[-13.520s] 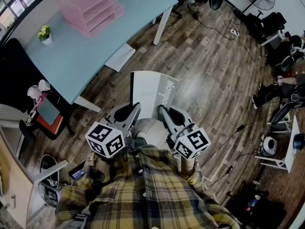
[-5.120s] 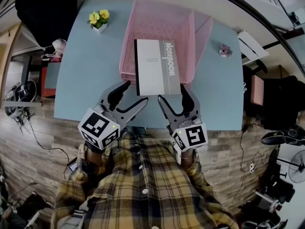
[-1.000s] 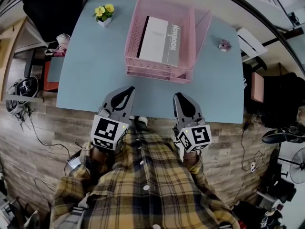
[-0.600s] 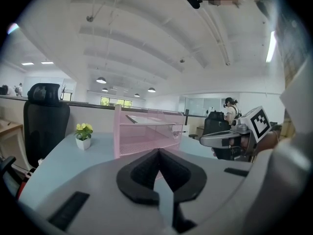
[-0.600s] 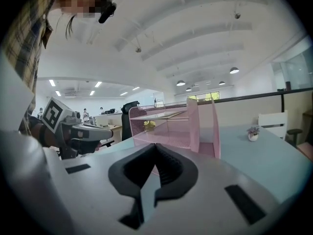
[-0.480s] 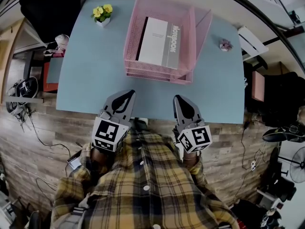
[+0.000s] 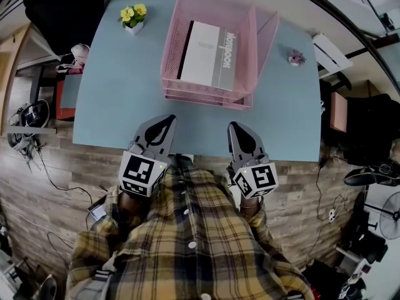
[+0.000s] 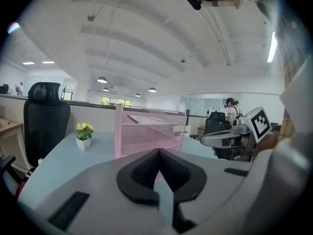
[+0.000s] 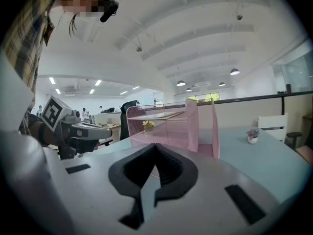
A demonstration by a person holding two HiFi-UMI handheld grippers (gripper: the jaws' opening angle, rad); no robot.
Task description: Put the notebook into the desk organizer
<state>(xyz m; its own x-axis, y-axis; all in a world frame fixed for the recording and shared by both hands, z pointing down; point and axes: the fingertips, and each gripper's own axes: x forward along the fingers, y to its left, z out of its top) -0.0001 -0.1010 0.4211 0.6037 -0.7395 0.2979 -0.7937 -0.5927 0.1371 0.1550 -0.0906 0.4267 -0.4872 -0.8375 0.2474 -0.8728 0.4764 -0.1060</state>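
The grey-and-white notebook (image 7: 209,54) lies flat on the top tray of the pink mesh desk organizer (image 7: 240,99), which stands on the light blue desk (image 7: 119,99). Both grippers hang at the desk's near edge, well short of the organizer. My left gripper (image 7: 164,119) is shut with nothing in it. My right gripper (image 7: 237,125) is likewise shut and holds nothing. In the left gripper view the organizer (image 8: 146,136) stands ahead, beyond the closed jaws. The right gripper view shows the organizer (image 9: 171,129) with the notebook's edge (image 9: 168,115) on its top shelf.
A small pot of yellow flowers (image 7: 133,17) stands at the desk's far left. A small pink plant (image 7: 295,58) sits at the right. A black office chair (image 7: 62,5) stands beyond the left end. Wooden floor, cables and a fan lie around the desk.
Both grippers stay at the desk's near edge, shifting only slightly. The notebook rests unmoved in the organizer.
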